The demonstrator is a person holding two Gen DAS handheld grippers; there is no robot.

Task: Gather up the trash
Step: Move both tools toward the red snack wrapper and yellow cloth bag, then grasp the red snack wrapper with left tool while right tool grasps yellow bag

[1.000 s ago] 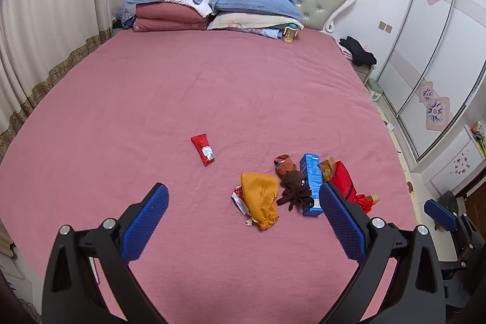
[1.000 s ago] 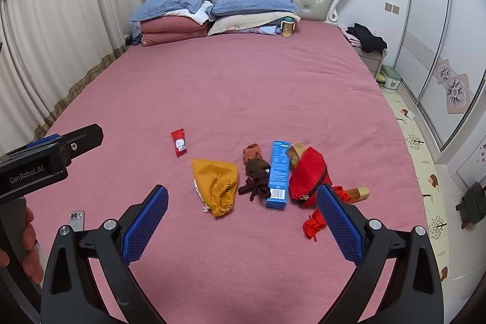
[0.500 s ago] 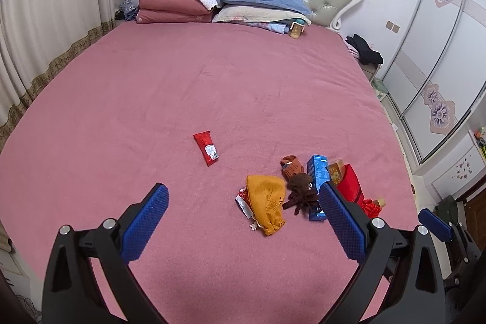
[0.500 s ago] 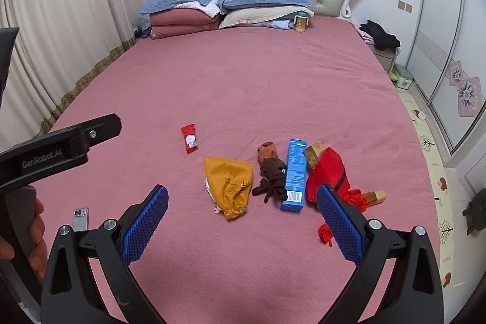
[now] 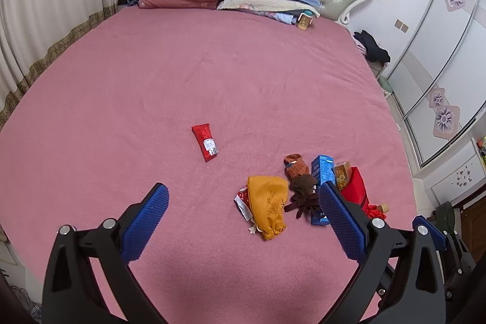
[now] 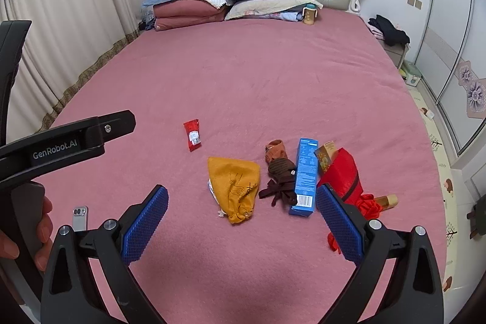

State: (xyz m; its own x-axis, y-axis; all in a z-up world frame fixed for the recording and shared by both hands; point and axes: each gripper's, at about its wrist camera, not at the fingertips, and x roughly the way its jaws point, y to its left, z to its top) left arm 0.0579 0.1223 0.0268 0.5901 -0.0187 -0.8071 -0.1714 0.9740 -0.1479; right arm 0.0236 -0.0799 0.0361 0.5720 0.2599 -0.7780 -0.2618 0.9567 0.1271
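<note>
one red foil wrapper (image 5: 205,141), flat, oblong, white label, lies alone mid-frame on the pink napped bedspread (image 5: 212,66). lower right of it, a cluster: mustard cloth pouch (image 5: 268,205) over a crinkled packet, brown knit socks (image 6: 281,172), blue carton (image 6: 305,175), red fabric bag (image 6: 343,175). left gripper (image 5: 243,217) and right gripper (image 6: 241,216): blue ribbed pads spread wide, nothing held. grey phone (image 6: 80,217) at lower left.
</note>
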